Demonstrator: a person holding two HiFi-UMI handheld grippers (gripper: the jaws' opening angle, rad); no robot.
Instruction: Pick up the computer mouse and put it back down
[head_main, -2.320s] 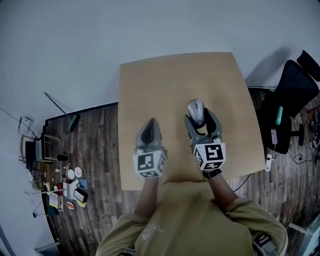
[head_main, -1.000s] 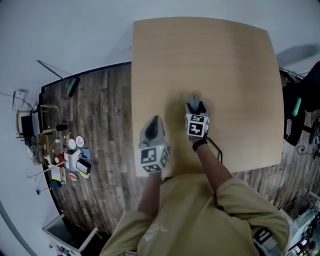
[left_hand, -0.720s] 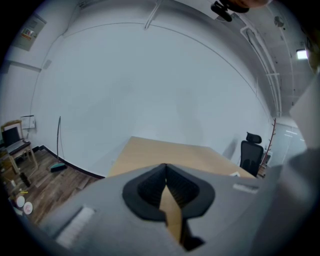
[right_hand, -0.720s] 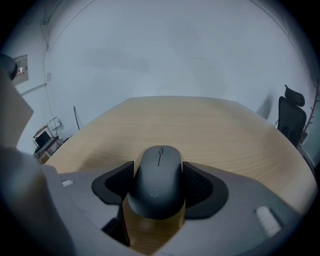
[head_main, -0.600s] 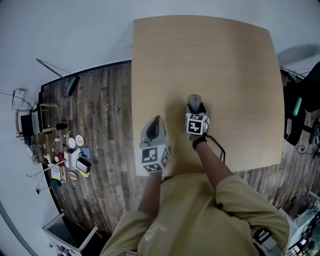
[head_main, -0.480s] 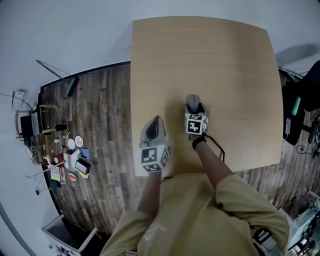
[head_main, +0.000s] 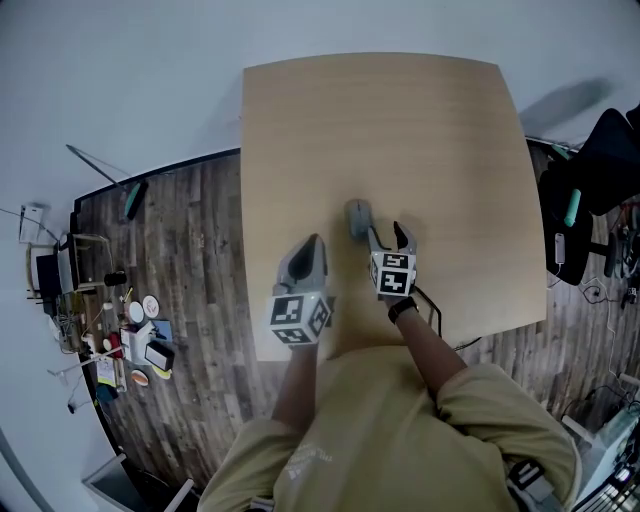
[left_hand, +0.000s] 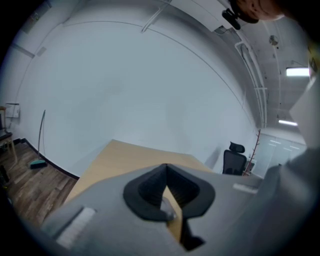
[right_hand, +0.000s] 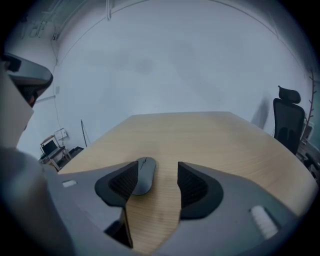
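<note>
Head view: grey oval computer mouse lies on the light wooden table just ahead-left of the right gripper, outside its spread jaws; the left gripper hangs beside it. Left gripper view: its jaws meet at the tips, empty. Right gripper view: jaws apart and closing over bare tabletop, the mouse just beyond the left jaw, partly hidden by it.

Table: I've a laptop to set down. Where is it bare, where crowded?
The table is bare across its far half and down its right side, beyond the mouse. Crowded: the near middle, where the mouse lies just left of the right claw, its jaws closing with nothing between them, beside the left claw.
</note>
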